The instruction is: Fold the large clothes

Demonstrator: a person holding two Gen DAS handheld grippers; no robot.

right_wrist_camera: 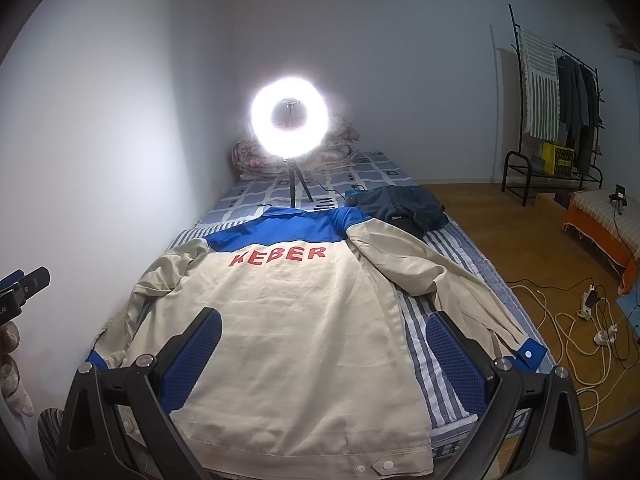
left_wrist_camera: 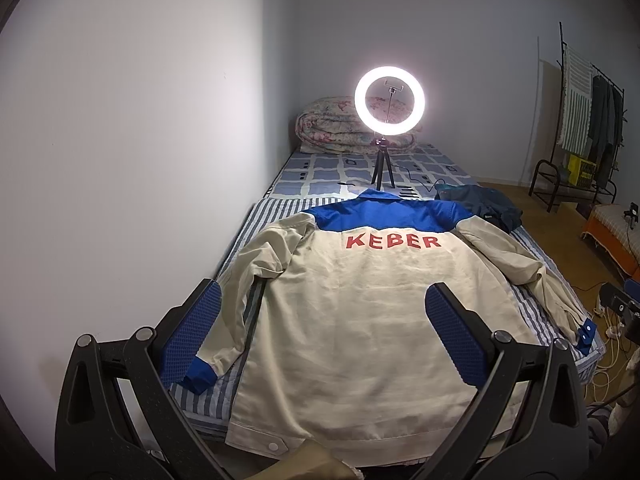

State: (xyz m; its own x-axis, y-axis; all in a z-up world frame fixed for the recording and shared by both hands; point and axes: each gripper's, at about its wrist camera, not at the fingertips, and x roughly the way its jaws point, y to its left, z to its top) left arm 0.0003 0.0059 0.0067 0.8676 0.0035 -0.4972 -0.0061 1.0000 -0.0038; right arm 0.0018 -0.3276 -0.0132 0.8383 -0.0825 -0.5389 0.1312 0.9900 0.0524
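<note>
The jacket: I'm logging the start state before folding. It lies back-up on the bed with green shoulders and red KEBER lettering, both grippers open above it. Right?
Not quite: the jacket has blue shoulders, not green, as the left wrist view shows. It does lie back-up on the bed with red KEBER lettering, left gripper and right gripper open above it.

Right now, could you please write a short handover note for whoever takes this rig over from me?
Left claw: open, empty, hovering over the hem end.
Right claw: open, empty, over the jacket's right side.
The beige cotton work jacket with blue yoke lies back-up, spread flat on the striped bed sheet, both sleeves out.
Done: laid out only.
Left: fold both sleeves in, then the body.
</note>
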